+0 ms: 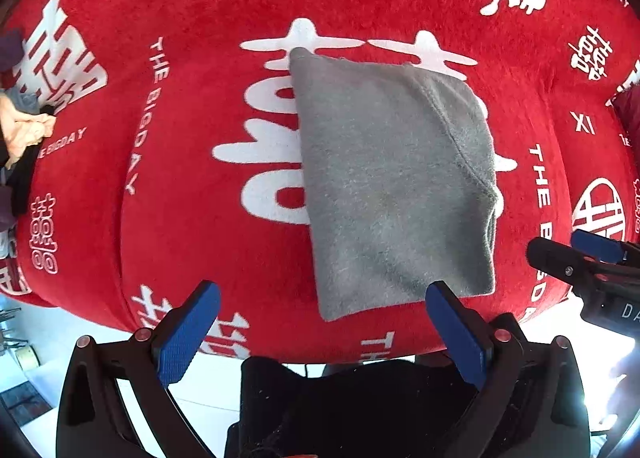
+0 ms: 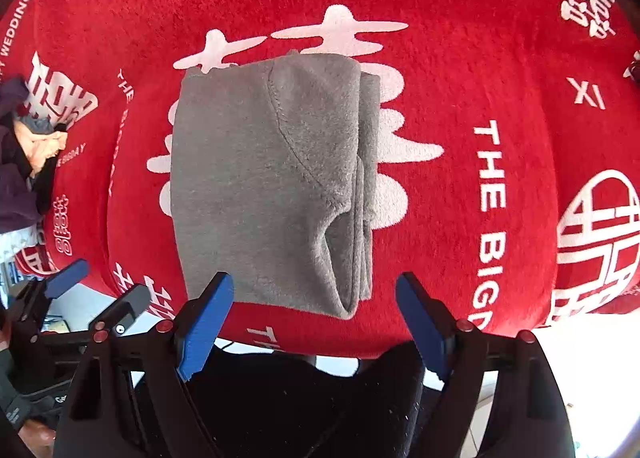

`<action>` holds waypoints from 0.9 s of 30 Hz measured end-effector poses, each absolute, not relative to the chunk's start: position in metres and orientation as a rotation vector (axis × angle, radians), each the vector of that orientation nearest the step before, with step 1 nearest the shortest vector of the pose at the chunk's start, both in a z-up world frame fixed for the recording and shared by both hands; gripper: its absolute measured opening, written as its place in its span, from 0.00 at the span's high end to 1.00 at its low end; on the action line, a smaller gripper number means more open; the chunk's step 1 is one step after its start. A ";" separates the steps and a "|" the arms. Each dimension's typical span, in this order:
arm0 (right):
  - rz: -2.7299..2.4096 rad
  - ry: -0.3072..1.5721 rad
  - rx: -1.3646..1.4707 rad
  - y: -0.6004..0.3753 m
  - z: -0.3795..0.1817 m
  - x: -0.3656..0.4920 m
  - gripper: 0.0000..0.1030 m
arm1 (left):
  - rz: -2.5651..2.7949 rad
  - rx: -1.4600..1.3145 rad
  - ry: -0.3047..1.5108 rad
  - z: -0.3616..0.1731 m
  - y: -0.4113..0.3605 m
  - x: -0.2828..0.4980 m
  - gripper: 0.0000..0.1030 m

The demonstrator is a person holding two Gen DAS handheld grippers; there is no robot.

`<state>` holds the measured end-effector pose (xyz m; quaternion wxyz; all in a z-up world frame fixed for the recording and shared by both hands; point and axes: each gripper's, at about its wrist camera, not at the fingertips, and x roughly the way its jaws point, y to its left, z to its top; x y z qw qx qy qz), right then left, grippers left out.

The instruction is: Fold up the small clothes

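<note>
A small grey garment point(image 1: 394, 186) lies folded into a compact rectangle on the red cloth with white characters point(image 1: 192, 130). In the right wrist view the garment point(image 2: 272, 182) shows stacked fold layers along its right side. My left gripper point(image 1: 320, 294) is open and empty, hovering just short of the garment's near edge. My right gripper point(image 2: 316, 286) is open and empty, also just before the near edge. The right gripper shows at the right edge of the left wrist view point(image 1: 576, 250); the left gripper shows at the lower left of the right wrist view point(image 2: 104, 294).
A pile of other clothes point(image 2: 28, 154), purple, peach and black, lies at the far left of the table; it also shows in the left wrist view point(image 1: 20, 130). The table's near edge point(image 2: 360, 350) runs just behind the fingers, with floor below.
</note>
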<state>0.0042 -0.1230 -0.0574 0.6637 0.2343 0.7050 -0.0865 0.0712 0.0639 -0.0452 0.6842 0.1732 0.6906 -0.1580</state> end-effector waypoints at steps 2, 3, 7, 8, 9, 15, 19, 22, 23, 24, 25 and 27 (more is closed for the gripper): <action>-0.208 1.597 0.503 -0.120 -0.054 0.007 0.17 | -0.346 0.387 1.542 -0.041 0.068 0.072 0.00; -0.218 1.599 0.491 -0.119 -0.051 0.007 0.17 | -0.348 0.380 1.543 -0.039 0.070 0.073 0.00; -0.240 1.599 0.473 -0.117 -0.043 0.008 0.17 | -0.344 0.382 1.539 -0.031 0.075 0.077 0.00; -0.242 1.599 0.469 -0.117 -0.042 0.009 0.17 | -0.342 0.385 1.542 -0.031 0.075 0.078 0.00; -0.247 1.599 0.466 -0.117 -0.040 0.010 0.17 | -0.340 0.385 1.548 -0.030 0.076 0.079 0.00; -0.256 1.615 0.441 -0.114 -0.035 0.014 0.17 | -0.324 0.393 1.551 -0.025 0.077 0.081 0.00; -0.263 1.612 0.430 -0.111 -0.030 0.015 0.17 | -0.320 0.394 1.556 -0.023 0.077 0.082 0.00; -0.264 1.615 0.430 -0.111 -0.030 0.016 0.17 | -0.322 0.392 1.557 -0.021 0.077 0.084 0.00; -0.265 1.616 0.429 -0.111 -0.029 0.016 0.17 | -0.320 0.393 1.556 -0.021 0.077 0.084 0.00; -0.266 1.616 0.429 -0.111 -0.029 0.016 0.17 | -0.320 0.394 1.554 -0.020 0.077 0.084 0.00; -0.265 1.615 0.431 -0.111 -0.029 0.016 0.17 | -0.320 0.394 1.553 -0.020 0.076 0.085 0.00; -0.264 1.614 0.433 -0.110 -0.028 0.017 0.17 | -0.319 0.395 1.554 -0.019 0.076 0.086 0.00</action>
